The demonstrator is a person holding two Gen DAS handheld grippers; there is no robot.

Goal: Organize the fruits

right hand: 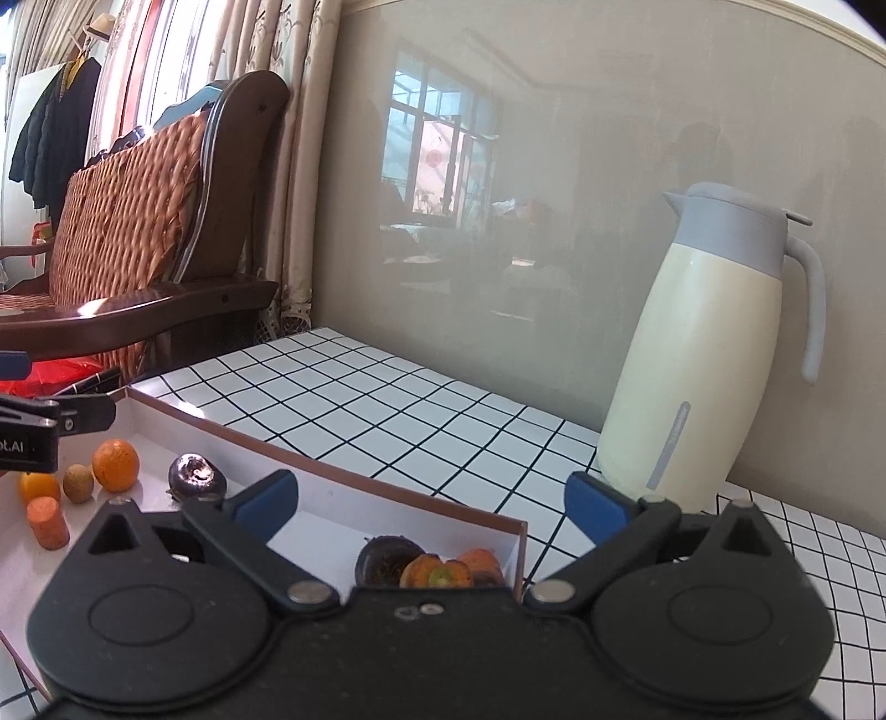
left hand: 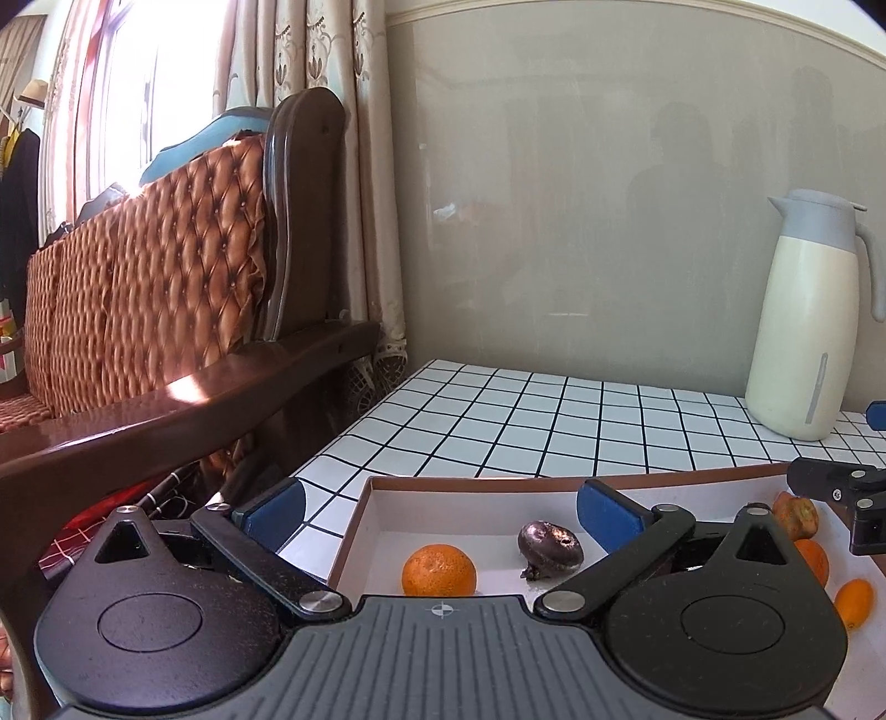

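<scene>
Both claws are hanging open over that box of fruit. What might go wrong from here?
Probably little, but:
1. The orange is round and lies loose in the box; a nudge from the open left gripper might roll it away.
2. The dark wrinkled fruit looks soft; a hard squeeze may bruise it.
3. The jug stands near the open right gripper; a wide swing might knock it.

Grey-beige wall panel (right hand: 554, 166) across the far side, glossy, w/ a faint window reflection in it; pale trim along its top. Far left: bright window (left hand: 127, 111) behind patterned beige curtains (left hand: 332, 83), daylight coming thru. Left of the table, a dark wood sofa (left hand: 299, 221) w/ orange tufted cushions (left hand: 155, 266); sun patch on its armrest. Dark coats (right hand: 50, 138) and a straw hat (right hand: 102, 25) hang far left. Tabletop (left hand: 526, 421) is white w/ a black grid.
</scene>
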